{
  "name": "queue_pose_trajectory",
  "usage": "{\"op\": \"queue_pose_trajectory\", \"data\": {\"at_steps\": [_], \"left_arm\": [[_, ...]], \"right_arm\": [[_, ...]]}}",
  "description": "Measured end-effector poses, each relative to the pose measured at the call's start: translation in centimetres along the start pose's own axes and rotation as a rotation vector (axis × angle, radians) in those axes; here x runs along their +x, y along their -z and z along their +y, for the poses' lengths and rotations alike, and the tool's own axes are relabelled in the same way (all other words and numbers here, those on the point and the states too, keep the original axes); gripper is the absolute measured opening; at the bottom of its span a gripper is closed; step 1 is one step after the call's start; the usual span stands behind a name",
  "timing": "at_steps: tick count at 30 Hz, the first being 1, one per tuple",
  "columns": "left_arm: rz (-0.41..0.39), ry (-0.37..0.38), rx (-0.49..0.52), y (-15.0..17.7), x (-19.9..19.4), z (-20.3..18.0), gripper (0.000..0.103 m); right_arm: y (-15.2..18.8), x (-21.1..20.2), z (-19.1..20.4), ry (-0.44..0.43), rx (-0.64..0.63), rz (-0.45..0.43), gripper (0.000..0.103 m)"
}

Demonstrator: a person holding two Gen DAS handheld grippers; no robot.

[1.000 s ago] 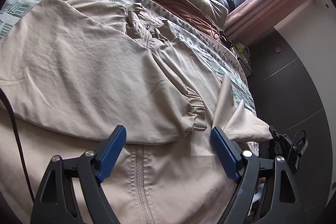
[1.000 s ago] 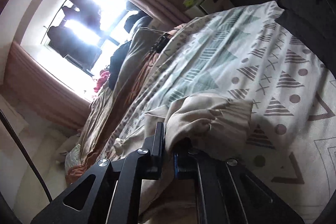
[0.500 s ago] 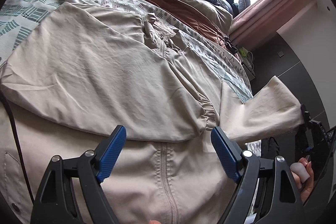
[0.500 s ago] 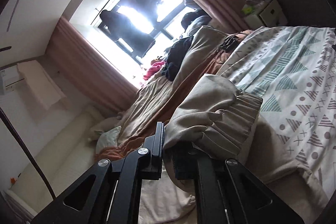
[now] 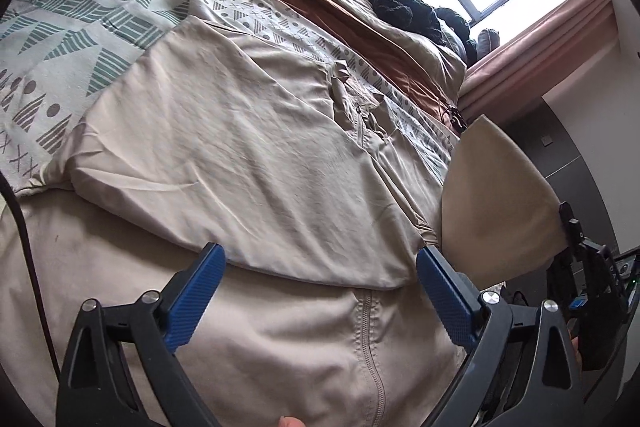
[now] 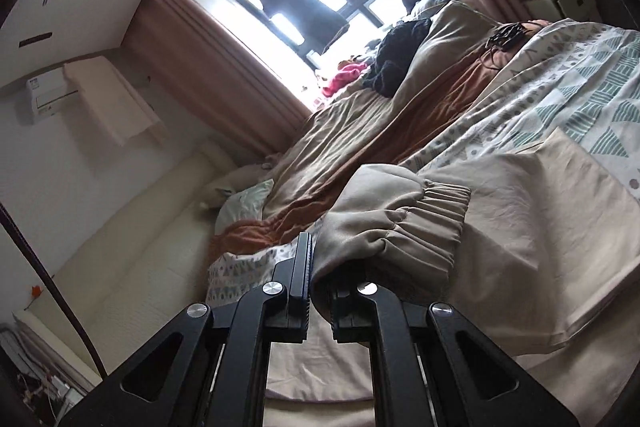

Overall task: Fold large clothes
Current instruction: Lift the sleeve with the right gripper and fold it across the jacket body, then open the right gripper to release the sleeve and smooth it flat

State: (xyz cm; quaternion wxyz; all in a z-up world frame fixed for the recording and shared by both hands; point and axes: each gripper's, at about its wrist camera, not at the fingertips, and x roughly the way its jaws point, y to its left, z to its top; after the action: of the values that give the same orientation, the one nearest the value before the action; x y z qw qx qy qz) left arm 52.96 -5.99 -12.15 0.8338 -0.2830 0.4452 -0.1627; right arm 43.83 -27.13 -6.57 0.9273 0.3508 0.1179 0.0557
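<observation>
Your left gripper (image 5: 320, 291) hovers over the beige jacket (image 5: 248, 155), its jaws opening with no cloth pinched between them, while your right gripper (image 6: 320, 291) is clamped on the sleeve (image 6: 400, 223) just behind its gathered cuff. The jacket lies zip-up across the near edge of the bed (image 5: 80, 11), one sleeve folded over its front. It looks light, limp and slightly slick, so grip seams, cuffs or hem, not loose fabric.

Jacket (image 5: 248, 163) hem beyond bottom edge
</observation>
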Motion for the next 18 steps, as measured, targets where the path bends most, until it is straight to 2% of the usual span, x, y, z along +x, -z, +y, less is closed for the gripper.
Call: {"op": "queue_pose_trajectory", "data": {"at_steps": [3, 10, 12, 14, 16, 17, 18], "left_arm": [[-0.015, -0.016, -0.014, -0.5, -0.4, 0.9, 0.098], [-0.054, -0.036, -0.075, -1.6, -1.3, 3.3, 0.098], [-0.056, -0.04, -0.078, -1.8, -1.3, 3.4, 0.098], [-0.059, -0.04, -0.08, -1.8, -1.4, 3.4, 0.098], [-0.063, -0.037, -0.083, -1.8, -1.5, 3.1, 0.098], [-0.065, -0.035, -0.082, -1.7, -1.5, 2.9, 0.098], [-0.066, -0.031, -0.081, -1.6, -1.6, 2.7, 0.098]], "right_arm": [[0.8, 3.0, -0.1, 0.018, -0.032, 0.071, 0.004], [3.1, 9.6, -2.0, 0.049, 0.026, 0.296, 0.005], [3.6, 11.2, -1.9, 0.092, 0.054, 0.38, 0.005], [3.7, 11.8, -2.3, 0.137, 0.076, 0.409, 0.009], [3.7, 11.6, -2.3, 0.128, 0.096, 0.421, 0.033], [3.7, 11.1, -2.1, 0.127, 0.1, 0.426, 0.075], [3.5, 10.8, -2.0, 0.131, 0.103, 0.426, 0.103]]}}
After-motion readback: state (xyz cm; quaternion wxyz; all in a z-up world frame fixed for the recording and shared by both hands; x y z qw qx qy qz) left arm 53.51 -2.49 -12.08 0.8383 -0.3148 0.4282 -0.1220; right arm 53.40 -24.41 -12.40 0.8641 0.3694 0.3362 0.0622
